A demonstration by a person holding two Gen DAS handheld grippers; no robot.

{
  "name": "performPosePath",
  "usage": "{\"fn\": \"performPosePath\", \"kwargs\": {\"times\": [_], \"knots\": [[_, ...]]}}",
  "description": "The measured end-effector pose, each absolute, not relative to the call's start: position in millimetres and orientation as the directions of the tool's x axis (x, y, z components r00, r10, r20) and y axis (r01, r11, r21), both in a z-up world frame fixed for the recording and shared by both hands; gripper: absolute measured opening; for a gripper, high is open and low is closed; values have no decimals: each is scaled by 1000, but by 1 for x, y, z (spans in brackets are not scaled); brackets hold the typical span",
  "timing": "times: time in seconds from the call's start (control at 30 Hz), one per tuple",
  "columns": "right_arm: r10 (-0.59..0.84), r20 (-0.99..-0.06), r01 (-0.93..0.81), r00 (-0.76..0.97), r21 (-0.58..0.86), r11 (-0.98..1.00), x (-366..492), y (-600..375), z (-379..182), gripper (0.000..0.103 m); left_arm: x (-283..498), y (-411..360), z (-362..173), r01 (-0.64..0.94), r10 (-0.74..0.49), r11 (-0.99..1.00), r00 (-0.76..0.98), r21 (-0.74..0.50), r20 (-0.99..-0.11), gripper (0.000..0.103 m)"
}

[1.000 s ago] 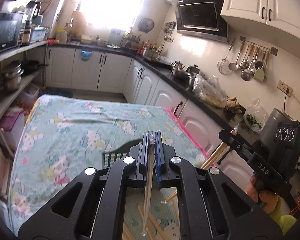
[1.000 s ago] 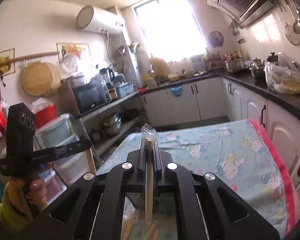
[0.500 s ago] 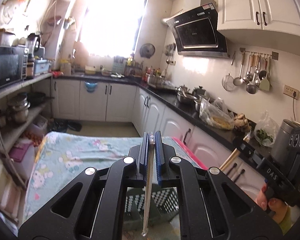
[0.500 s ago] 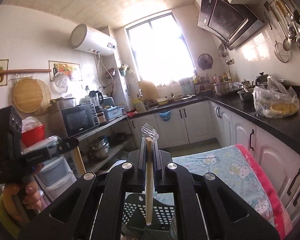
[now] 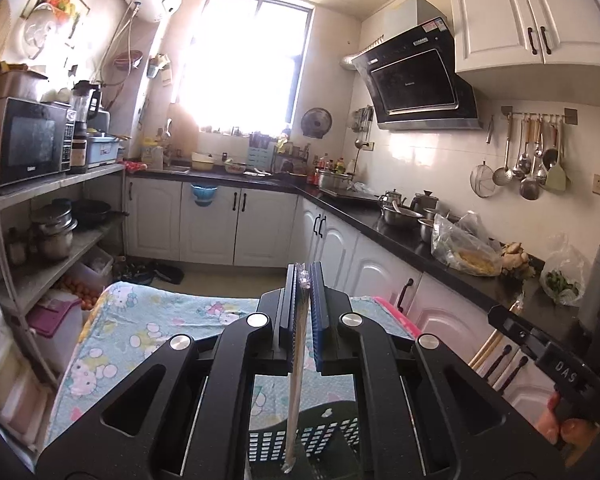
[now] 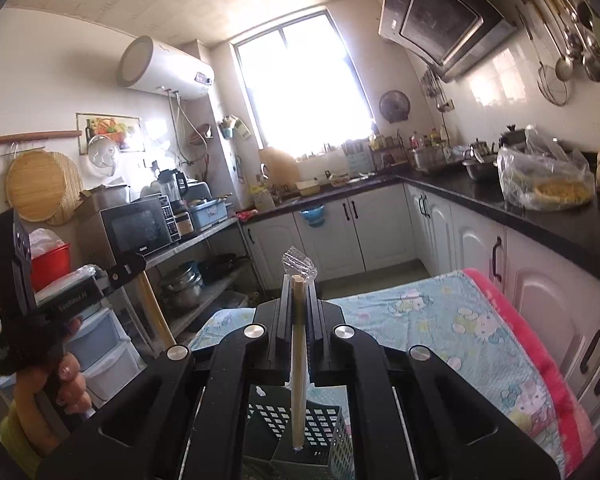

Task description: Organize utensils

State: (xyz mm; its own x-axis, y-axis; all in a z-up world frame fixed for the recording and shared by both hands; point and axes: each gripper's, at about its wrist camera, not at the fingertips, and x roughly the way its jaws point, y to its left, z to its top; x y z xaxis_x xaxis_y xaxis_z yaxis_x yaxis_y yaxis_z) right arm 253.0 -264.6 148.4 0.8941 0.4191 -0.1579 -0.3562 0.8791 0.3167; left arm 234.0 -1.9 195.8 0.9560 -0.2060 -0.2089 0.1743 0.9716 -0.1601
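Left gripper (image 5: 303, 280) clamps wrapped chopsticks (image 5: 296, 380); right gripper (image 6: 299, 292) clamps another pair (image 6: 299, 364).

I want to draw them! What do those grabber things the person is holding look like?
Each hand-held gripper is black, with silver bolts and forked arms. The left one has blue finger pads. Seen from the side, they have pistol-like handles, white lettering and a yellow-green sleeve.
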Motion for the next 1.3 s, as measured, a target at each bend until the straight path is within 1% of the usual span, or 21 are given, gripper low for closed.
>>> {"fn": "performPosePath", "kwargs": {"times": [0.17, 0.5, 0.77, 1.0, 1.07, 1.1, 1.13, 1.2, 1.27, 1.3], "knots": [[395, -173, -332, 902, 304, 893, 255, -259, 142, 6, 240, 2, 180, 166, -200, 972, 956, -168, -214, 3], [367, -213, -308, 906, 265, 914, 264, -246, 126, 6, 250, 8, 147, 186, -231, 964, 940, -192, -251, 3], [377, -235, -306, 896, 289, 907, 264, -243, 110, 6, 249, 15, 129, 187, -247, 955, 931, -232, -267, 3], [379, -247, -300, 892, 305, 904, 258, -244, 100, 6, 239, 13, 122, 194, -250, 956, 933, -222, -259, 4], [378, -254, -294, 890, 313, 903, 257, -246, 98, 11, 238, 14, 120, 188, -247, 955, 931, -228, -269, 4], [376, -256, -290, 891, 317, 903, 256, -248, 97, 17, 239, 15, 119, 182, -245, 955, 929, -235, -276, 4], [371, -258, -283, 892, 320, 904, 255, -249, 96, 21, 239, 16, 117, 174, -241, 955, 928, -241, -285, 4], [363, -263, -274, 894, 321, 907, 254, -251, 95, 23, 241, 19, 114, 157, -233, 954, 924, -254, -303, 4], [363, -270, -268, 892, 331, 905, 252, -254, 93, 28, 241, 24, 111, 144, -230, 952, 920, -271, -316, 4], [361, -271, -264, 892, 336, 904, 252, -256, 92, 34, 241, 26, 111, 140, -230, 950, 919, -279, -321, 5]]}}
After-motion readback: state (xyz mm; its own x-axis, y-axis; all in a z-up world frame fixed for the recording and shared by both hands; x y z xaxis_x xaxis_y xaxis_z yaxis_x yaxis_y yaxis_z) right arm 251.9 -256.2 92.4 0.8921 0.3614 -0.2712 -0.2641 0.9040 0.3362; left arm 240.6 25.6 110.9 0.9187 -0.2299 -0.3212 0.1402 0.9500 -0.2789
